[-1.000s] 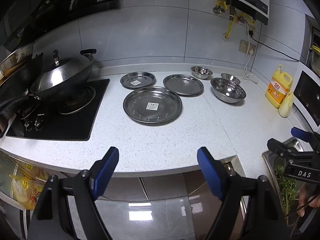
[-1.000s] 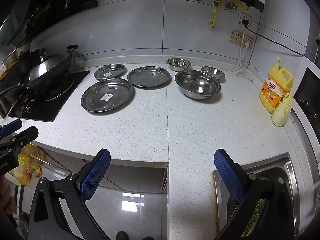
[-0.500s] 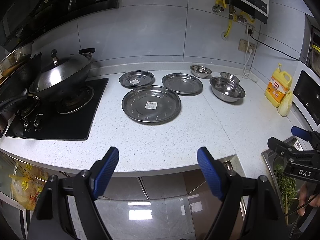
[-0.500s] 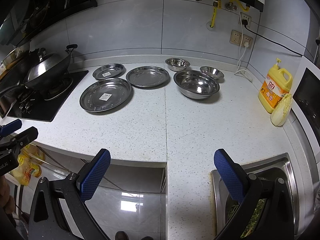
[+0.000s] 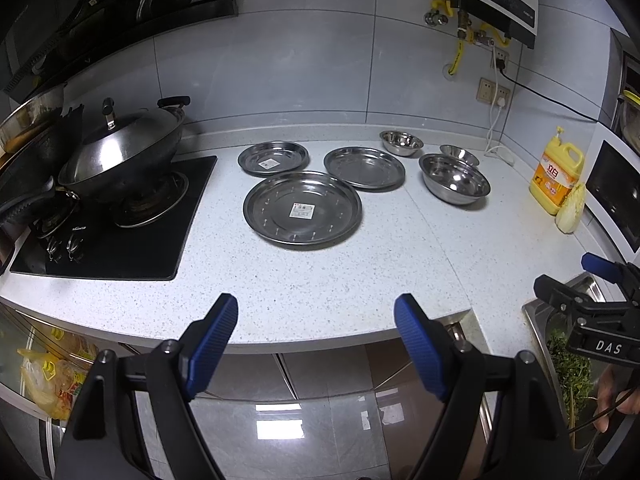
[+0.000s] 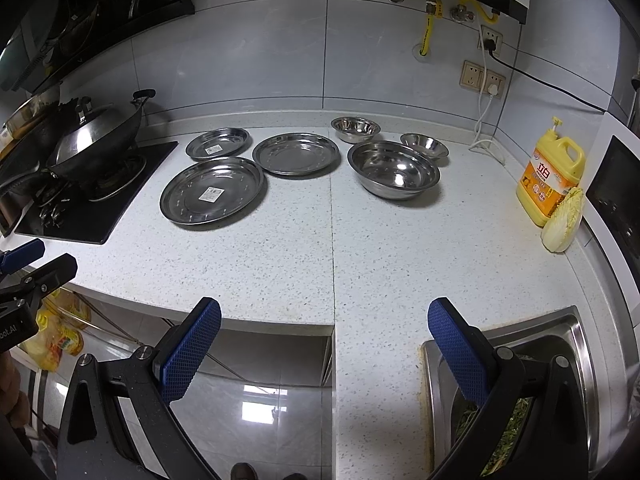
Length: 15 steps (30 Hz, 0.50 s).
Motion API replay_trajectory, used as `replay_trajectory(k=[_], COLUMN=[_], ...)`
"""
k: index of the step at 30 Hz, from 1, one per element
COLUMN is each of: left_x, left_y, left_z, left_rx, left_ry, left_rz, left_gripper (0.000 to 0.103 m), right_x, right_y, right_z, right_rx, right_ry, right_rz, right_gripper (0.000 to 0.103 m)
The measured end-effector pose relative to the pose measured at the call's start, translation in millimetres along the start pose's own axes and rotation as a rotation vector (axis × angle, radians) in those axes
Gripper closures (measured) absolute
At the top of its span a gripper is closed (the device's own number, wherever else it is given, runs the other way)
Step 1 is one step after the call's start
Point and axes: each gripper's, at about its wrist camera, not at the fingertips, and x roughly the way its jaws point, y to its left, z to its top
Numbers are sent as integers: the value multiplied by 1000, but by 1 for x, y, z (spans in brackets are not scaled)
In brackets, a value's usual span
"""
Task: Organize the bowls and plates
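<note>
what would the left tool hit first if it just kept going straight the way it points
Probably the largest plate. The open left tool is off the counter edge, with bare countertop ahead, then that plate centred in its line. Its height above the counter is unclear, so it could pass over.

Left gripper (image 5: 316, 334): your black frame, silver screws at the pivots.
Left pads (image 5: 212, 344): ribbed blue.
Right gripper (image 6: 324, 338): same black frame, white "DAS" lettering visible at the left view's right edge.
Right pads (image 6: 456, 350): blue, diamond-textured.
Hand (image 5: 618, 396): your bare skin, lower right, beside a thin black cable.
</note>
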Motion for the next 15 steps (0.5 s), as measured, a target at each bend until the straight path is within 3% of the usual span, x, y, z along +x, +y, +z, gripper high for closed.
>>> replay_trajectory(k=[15], left_x=[16], left_y=[6], left_z=[5], left_rx=[-14], left_ry=[22], left_rz=[6], left_gripper=[23], right_x=[14], right_y=[8], right_z=[6], right_rx=[-14], right_ry=[21], right_rz=[17], right_gripper=[1])
